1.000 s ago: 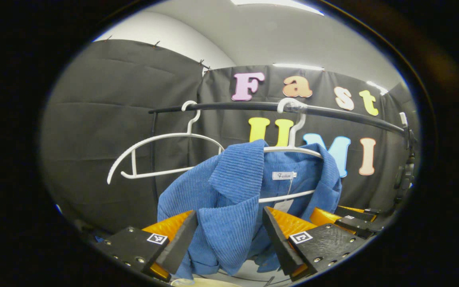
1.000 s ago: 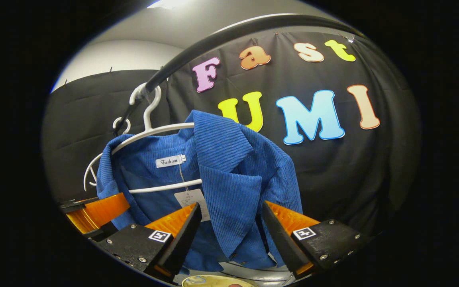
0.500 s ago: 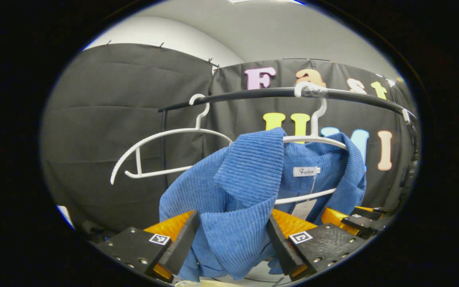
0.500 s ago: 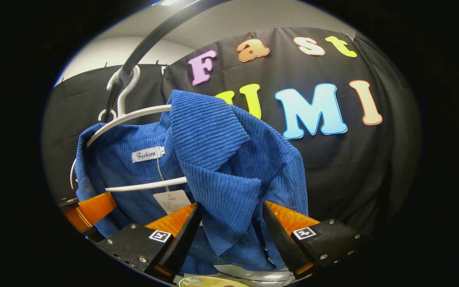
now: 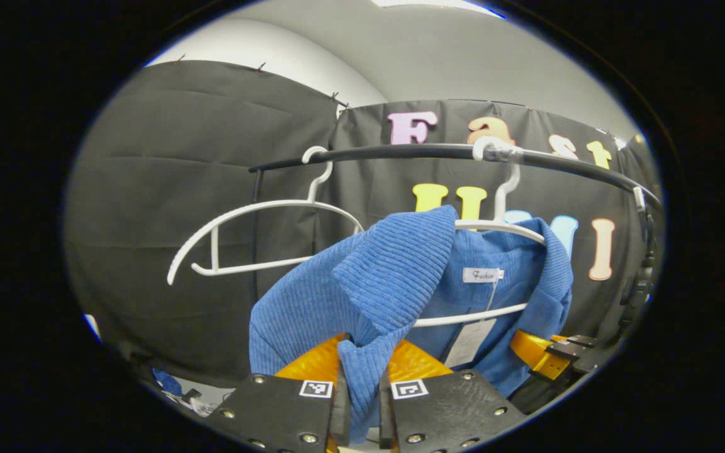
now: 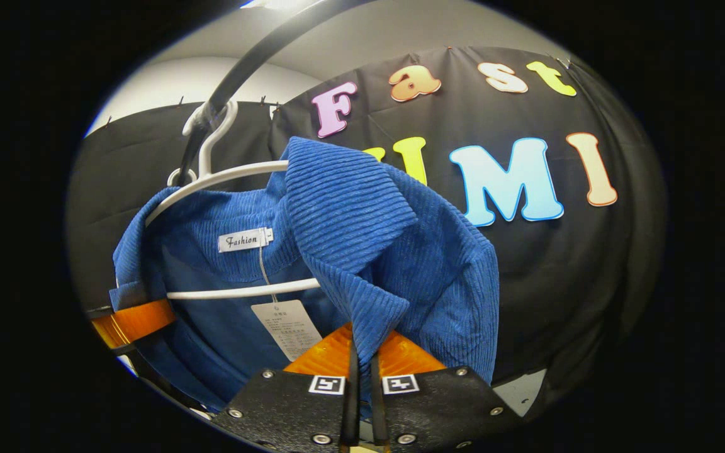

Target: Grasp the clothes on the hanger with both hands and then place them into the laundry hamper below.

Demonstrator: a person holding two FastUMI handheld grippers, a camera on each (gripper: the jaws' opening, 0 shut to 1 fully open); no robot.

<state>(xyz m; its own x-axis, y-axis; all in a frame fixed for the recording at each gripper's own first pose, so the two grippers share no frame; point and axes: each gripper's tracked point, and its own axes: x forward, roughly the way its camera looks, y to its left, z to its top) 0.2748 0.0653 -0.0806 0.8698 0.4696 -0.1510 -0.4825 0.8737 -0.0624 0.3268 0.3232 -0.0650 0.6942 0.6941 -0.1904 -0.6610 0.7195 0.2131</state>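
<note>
Blue corduroy jacket (image 5: 362,283) hanging on white hanger (image 5: 501,220) from black rail (image 5: 400,151); left gripper (image 5: 360,402) pinching one lapel, right gripper (image 6: 360,393) clamping the other; empty hanger (image 5: 255,239) dangling beside

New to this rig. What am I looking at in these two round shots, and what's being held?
No robot arm here: a person holds a two-finger gripper in each hand, and a fisheye camera rides on each, looking along its fingers.

In the left gripper view, the left gripper is shut on one front edge of a blue corduroy jacket. In the right gripper view, the right gripper is shut on the other front edge.

The jacket hangs on a white hanger hooked over a black rail. An empty white hanger hangs beside it. The jacket is not yet off its hanger.
</note>
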